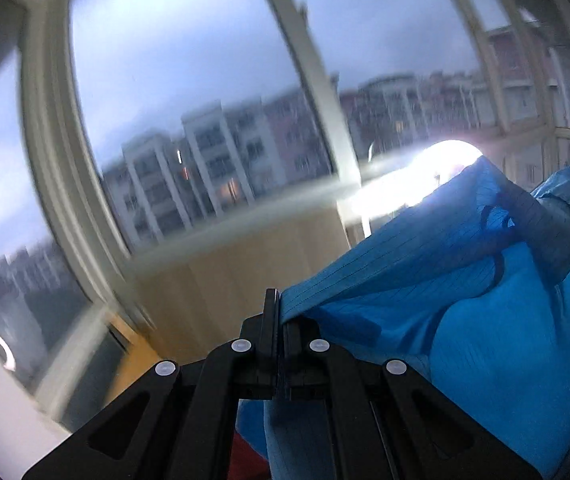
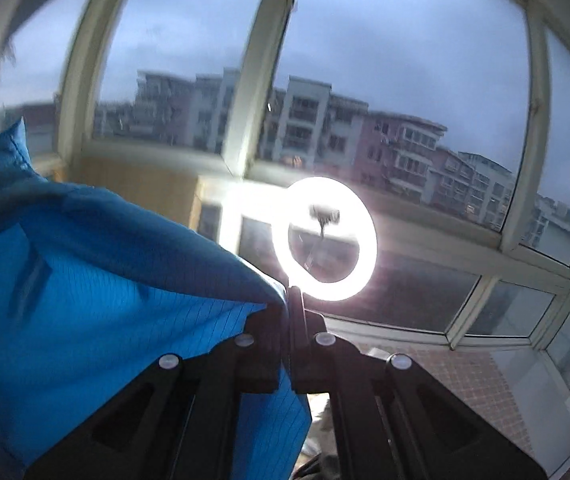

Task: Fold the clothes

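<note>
Garment (image 1: 485, 320) hung stretched between two grippers — the left gripper (image 1: 279, 312) clamped on one corner at lower centre, the right gripper (image 2: 291, 300) pinching another before a ring light (image 2: 325, 240) — apparently lifted against the window (image 1: 189, 100) to straighten it before folding.

No readable text anywhere — no labels, brands, numbers or signs. Both wrist views are motion-blurred — nothing legible on any surface.
</note>
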`<state>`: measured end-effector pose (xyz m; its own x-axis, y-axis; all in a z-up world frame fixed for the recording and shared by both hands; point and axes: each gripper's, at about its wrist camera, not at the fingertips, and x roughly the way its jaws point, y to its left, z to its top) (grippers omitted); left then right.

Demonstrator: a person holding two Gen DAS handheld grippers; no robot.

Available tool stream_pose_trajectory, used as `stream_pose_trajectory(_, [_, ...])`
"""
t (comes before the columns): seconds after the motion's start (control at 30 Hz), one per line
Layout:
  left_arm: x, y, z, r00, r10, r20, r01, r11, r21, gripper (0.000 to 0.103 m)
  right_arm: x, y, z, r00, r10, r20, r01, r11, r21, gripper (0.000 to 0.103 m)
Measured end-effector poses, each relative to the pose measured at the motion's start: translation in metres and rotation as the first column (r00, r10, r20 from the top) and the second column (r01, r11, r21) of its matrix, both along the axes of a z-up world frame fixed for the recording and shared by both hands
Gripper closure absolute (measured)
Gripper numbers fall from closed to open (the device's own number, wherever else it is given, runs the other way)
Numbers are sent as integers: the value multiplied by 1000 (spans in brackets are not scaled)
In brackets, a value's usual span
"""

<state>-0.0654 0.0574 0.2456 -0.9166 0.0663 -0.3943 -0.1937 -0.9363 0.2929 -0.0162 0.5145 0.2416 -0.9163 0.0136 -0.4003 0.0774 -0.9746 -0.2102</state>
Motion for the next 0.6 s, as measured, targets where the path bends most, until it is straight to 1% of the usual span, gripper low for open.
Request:
stream_pose_trajectory(0.07, [-46,8,-42,997,52,62,-50,998,-30,102,-51,5,-36,998,1,64,0,1000,-5,101])
stream_pose_trajectory(0.13, [-87,13,-85,988,82,132,-77,996,-45,102,-97,4,-79,992,9,124,-9,1000,-1,101])
stream_pose_trajectory(0.2, [-125,15,-130,972,102,213,-93,994,-51,102,-131,1,-124,982,21,187,-22,1000,2,101])
stream_pose_trajectory(0.23, [-142,15,-160,958,115,261,-103,993,-59,102,-148,4,-150,975,27,221,-28,1000,2,101])
stream_pose_trajectory(0.27, [-150,16,-175,947,119,297,-107,993,-58,102,-163,1,-174,968,22,251,-28,999,20,101])
stream_pose_trajectory(0.3, [-164,18,-199,929,126,347,-113,992,-57,101,-178,-2,-199,961,0,277,-20,998,67,101])
stream_pose_trajectory(0.37, [-190,29,-248,883,169,439,-137,985,-103,95,-206,-8,-248,942,-42,332,-11,988,154,100])
stream_pose_trajectory(0.4, [-199,36,-272,856,186,482,-130,980,-147,95,-215,-7,-270,924,-53,379,-18,983,182,98])
stream_pose_trajectory(0.43, [-208,44,-294,830,203,520,-120,975,-188,94,-224,-7,-293,903,-66,425,-27,977,210,94])
stream_pose_trajectory(0.47, [-210,50,-306,820,202,536,-103,972,-210,94,-230,-7,-313,884,-76,461,-37,972,231,92])
stream_pose_trajectory(0.5, [-212,56,-317,811,203,550,-86,969,-230,94,-227,-7,-324,874,-77,479,-45,970,238,87])
stream_pose_trajectory(0.53, [-212,57,-319,809,202,551,-77,967,-241,94,-226,-6,-331,867,-79,492,-52,968,247,78])
stream_pose_trajectory(0.6, [-212,61,-323,809,200,553,-59,963,-262,93,-220,0,-320,872,-85,483,-55,962,268,67])
